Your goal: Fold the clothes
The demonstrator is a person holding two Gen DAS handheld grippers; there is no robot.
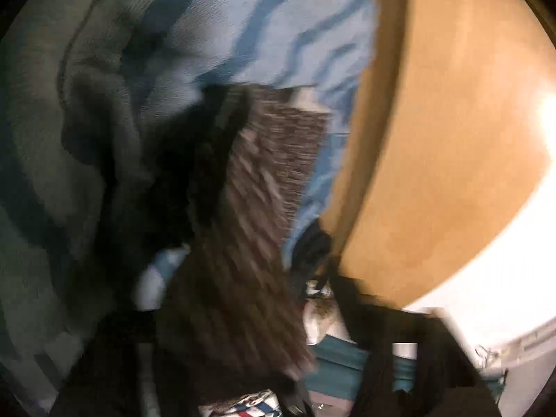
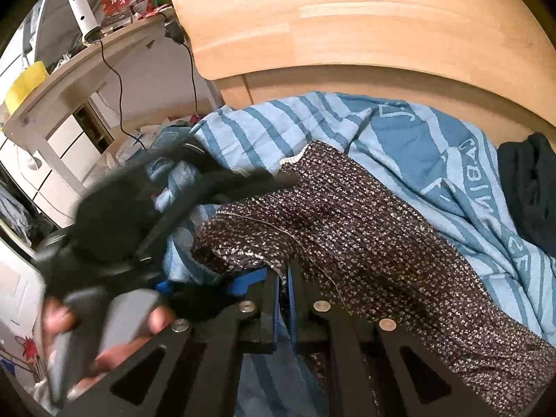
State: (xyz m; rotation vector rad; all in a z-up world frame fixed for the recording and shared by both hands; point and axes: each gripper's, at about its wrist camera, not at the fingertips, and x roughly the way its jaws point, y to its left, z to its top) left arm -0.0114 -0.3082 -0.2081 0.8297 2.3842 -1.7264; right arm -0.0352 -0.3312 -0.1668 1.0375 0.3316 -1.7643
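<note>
the right gripper [image 2: 283,278], jaws pinched together, grips the near edge of a dark speckled knit garment [image 2: 365,229] spread across a blue striped blanket [image 2: 417,146] on a wooden-framed bed [image 2: 347,34]. the left gripper [image 2: 271,182], blurred, reaches onto the garment's far end, its jaws narrow; a grip cannot be told.

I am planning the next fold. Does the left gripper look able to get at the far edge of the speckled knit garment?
Probably yes. The left gripper has its tips right at that edge of the speckled knit garment, and nothing lies between them. Blur hides whether it grips.
</note>
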